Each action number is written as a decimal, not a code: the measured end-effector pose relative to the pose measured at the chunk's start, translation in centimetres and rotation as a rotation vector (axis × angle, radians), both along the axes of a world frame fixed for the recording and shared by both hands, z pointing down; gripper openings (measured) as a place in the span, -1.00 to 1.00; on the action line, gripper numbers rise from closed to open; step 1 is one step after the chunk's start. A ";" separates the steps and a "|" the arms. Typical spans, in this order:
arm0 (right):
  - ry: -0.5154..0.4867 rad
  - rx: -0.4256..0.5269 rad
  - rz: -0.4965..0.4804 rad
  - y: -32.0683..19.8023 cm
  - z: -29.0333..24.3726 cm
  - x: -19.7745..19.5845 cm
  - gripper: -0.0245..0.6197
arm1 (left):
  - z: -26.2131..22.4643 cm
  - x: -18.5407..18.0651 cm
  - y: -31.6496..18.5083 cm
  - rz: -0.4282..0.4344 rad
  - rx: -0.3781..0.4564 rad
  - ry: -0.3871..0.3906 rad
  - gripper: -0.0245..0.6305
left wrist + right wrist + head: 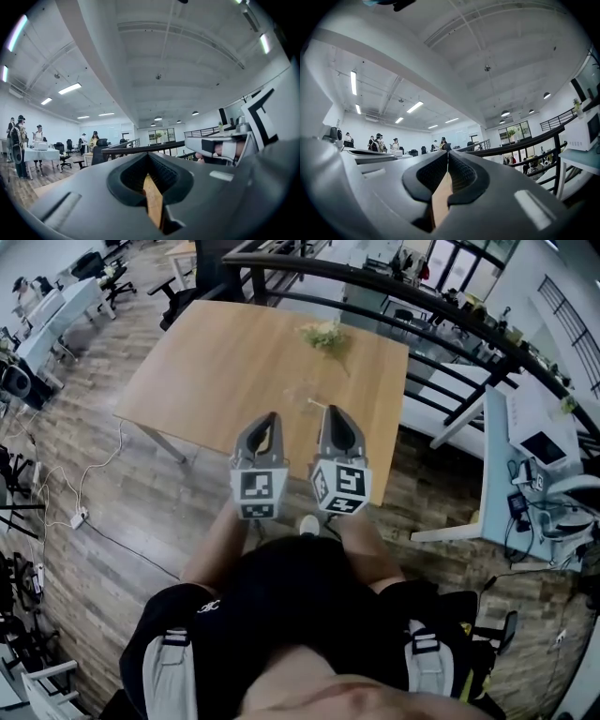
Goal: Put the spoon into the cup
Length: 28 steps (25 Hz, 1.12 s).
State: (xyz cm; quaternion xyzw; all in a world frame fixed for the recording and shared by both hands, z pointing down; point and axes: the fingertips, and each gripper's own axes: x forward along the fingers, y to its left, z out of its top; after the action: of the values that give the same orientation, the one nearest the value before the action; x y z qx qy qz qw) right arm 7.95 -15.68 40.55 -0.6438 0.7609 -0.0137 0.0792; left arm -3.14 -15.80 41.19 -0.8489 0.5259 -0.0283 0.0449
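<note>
The grey left gripper (266,420) and the grey right gripper (335,413) are held side by side over the near edge of the light wooden table (206,362). Each has its jaws pressed together with nothing between them. On the table just ahead, a faint clear cup (298,392) and a small pale spoon (313,404) beside it are barely made out.

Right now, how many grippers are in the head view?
2. The left gripper and the right gripper sit side by side at the wooden table's near edge, each with its jaws together on nothing. None looks hidden.
</note>
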 end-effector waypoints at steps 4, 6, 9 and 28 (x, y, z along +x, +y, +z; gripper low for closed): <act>0.000 -0.004 -0.010 -3.6 -0.3 1.9 -0.90 | -0.3 2.1 -3.5 -0.007 -0.001 0.005 -0.89; 0.001 -0.007 -0.017 -5.3 -0.4 2.8 -0.90 | -0.5 2.9 -5.2 -0.018 0.003 0.008 -0.89; 0.007 -0.009 -0.034 -7.6 -0.5 3.8 -0.89 | -0.9 3.8 -7.4 -0.043 0.007 0.023 -0.89; 0.080 -0.031 -0.004 -16.6 1.2 2.1 -0.90 | 1.6 2.2 -17.7 0.003 -0.086 0.033 -0.89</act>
State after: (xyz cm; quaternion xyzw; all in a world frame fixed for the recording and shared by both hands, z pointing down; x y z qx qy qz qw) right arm 10.07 -32.29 41.74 -0.6433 0.7646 0.0004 0.0387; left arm -0.91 -33.51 42.75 -0.8511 0.5237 -0.0368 -0.0003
